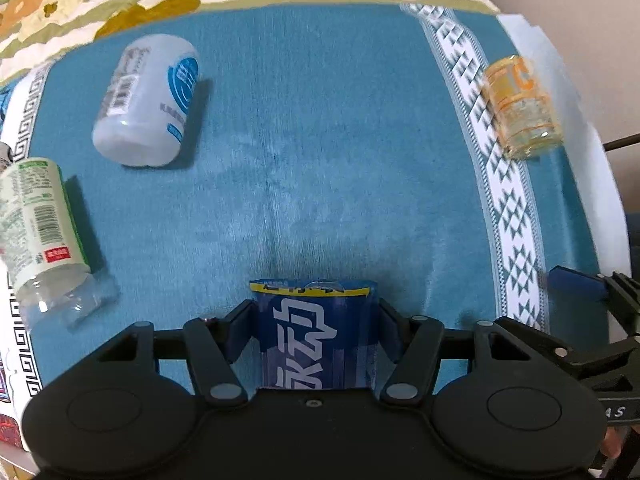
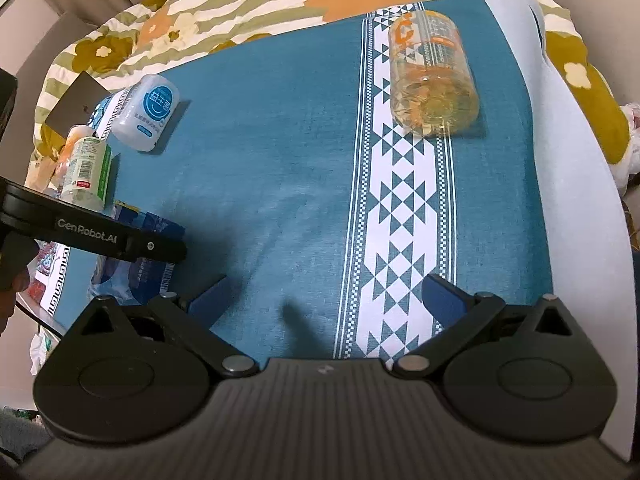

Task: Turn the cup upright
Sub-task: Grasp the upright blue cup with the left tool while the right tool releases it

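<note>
My left gripper (image 1: 314, 320) is shut on a blue-labelled bottle (image 1: 316, 336) with white characters and a yellow band, held low over the teal cloth. The same bottle (image 2: 136, 268) shows in the right wrist view under the left gripper's black arm (image 2: 100, 236). My right gripper (image 2: 326, 294) is open and empty above the cloth, beside the white patterned stripe. An orange-labelled clear bottle (image 2: 434, 76) lies on its side ahead of the right gripper; it also shows in the left wrist view (image 1: 522, 108).
A white bottle with a blue logo (image 1: 148, 100) and a green-labelled clear bottle (image 1: 38, 232) lie on their sides at the left. The teal tablecloth (image 1: 320, 140) has a white patterned stripe (image 2: 400, 220). A floral blanket (image 2: 240, 4) lies beyond the table's far edge.
</note>
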A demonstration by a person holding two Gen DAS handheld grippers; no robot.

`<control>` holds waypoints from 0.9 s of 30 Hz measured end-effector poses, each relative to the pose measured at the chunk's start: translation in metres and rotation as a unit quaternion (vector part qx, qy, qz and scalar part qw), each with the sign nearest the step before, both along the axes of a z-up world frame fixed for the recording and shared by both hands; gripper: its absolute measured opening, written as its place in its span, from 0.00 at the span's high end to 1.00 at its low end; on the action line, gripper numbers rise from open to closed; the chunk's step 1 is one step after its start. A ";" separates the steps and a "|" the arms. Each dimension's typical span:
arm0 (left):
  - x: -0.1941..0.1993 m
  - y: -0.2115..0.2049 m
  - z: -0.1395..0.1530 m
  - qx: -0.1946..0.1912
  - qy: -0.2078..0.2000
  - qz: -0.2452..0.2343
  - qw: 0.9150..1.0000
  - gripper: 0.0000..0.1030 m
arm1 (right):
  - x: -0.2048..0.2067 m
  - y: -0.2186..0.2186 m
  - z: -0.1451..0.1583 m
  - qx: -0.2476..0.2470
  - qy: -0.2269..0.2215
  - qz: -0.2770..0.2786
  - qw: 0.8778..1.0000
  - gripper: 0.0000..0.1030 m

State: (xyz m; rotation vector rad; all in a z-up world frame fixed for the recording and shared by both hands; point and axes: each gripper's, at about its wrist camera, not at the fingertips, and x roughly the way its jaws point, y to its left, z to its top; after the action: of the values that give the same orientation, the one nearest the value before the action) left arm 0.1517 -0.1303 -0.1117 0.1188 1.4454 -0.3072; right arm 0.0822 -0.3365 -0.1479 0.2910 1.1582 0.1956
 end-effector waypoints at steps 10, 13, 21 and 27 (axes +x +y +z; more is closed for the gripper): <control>-0.034 0.025 0.039 -0.048 -0.161 0.045 0.985 0.35 | -0.006 0.008 0.017 -0.001 -0.022 0.001 1.000 0.00; -0.051 0.036 0.036 -0.079 -0.228 0.075 0.968 0.35 | -0.008 0.016 0.014 -0.006 -0.023 0.009 1.000 0.00; -0.073 0.045 0.003 -0.129 -0.385 0.110 0.907 0.35 | -0.012 0.037 0.000 -0.052 -0.030 0.044 0.997 0.00; -0.082 0.044 -0.018 -0.134 -0.401 0.113 0.899 0.35 | -0.013 0.042 -0.011 -0.081 -0.034 0.052 0.995 0.00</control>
State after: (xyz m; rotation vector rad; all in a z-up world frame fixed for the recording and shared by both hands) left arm 0.0694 -0.0861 -0.1296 -0.1399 0.5775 -0.2215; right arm 0.0695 -0.2944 -0.1590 0.0804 1.1147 0.2008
